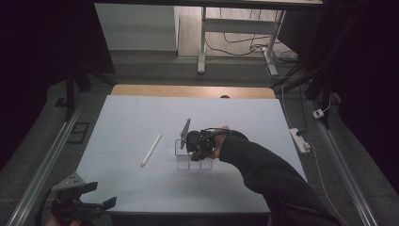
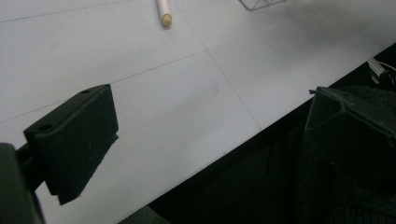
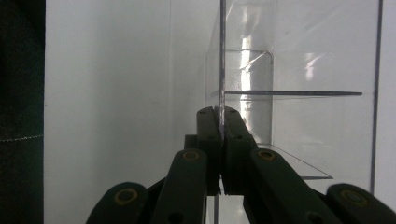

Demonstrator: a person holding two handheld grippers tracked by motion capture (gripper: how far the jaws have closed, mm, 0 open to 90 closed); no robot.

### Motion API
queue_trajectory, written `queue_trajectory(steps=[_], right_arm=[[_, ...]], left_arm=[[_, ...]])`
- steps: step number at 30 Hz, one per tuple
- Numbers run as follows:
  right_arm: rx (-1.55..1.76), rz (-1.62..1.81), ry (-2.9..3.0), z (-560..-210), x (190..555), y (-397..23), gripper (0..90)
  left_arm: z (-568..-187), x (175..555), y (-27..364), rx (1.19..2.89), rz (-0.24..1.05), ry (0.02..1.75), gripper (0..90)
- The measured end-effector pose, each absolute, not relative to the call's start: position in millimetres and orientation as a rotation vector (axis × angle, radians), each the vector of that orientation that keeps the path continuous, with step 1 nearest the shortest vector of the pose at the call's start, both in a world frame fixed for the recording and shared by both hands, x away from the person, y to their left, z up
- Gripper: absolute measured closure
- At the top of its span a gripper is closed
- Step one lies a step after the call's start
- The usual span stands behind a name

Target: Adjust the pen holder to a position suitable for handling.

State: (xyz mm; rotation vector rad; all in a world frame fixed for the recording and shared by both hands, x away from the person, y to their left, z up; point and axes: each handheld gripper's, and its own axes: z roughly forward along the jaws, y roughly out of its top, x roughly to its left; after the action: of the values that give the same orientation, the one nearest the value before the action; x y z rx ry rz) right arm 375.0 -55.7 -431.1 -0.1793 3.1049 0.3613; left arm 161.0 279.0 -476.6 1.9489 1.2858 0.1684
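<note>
Two hand-held grippers are at work here, though only one is busy. The right hand-held gripper [image 1: 196,147] has its jaws pinched tight on a thin wall of the clear acrylic organizer [image 1: 194,160], which stands on the white surface [image 1: 131,117] directly under that tool. In the right gripper view the pads [image 3: 208,135] meet on either side of an upright clear pane, with a horizontal divider and further clear compartments just beyond the tips. I judge the step in hand to be gripping and steadying or shifting the organizer. A dark flat panel [image 1: 185,127] leans upright just beyond the right tool, touching or very near the organizer's far edge; I cannot tell which.

The left hand-held gripper [image 1: 96,195] hovers at the near edge of the surface, jaws spread wide and nothing between them. A white stick [image 1: 151,149] lies flat well ahead of it, between the two tools and apart from the organizer.

The next move probably calls for keeping a firm, square pinch, since the thin slick wall could slip or the light box tip.
</note>
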Motion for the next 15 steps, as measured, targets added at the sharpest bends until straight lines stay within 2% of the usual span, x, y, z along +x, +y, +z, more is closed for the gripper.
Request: queue_trajectory(steps=[15], right_arm=[[-0.002,0.582,3.068,-417.6,373.2,-75.3,59.7]], left_arm=[[-476.1,160.8,278.4,1.95,0.172,1.28,2.9]])
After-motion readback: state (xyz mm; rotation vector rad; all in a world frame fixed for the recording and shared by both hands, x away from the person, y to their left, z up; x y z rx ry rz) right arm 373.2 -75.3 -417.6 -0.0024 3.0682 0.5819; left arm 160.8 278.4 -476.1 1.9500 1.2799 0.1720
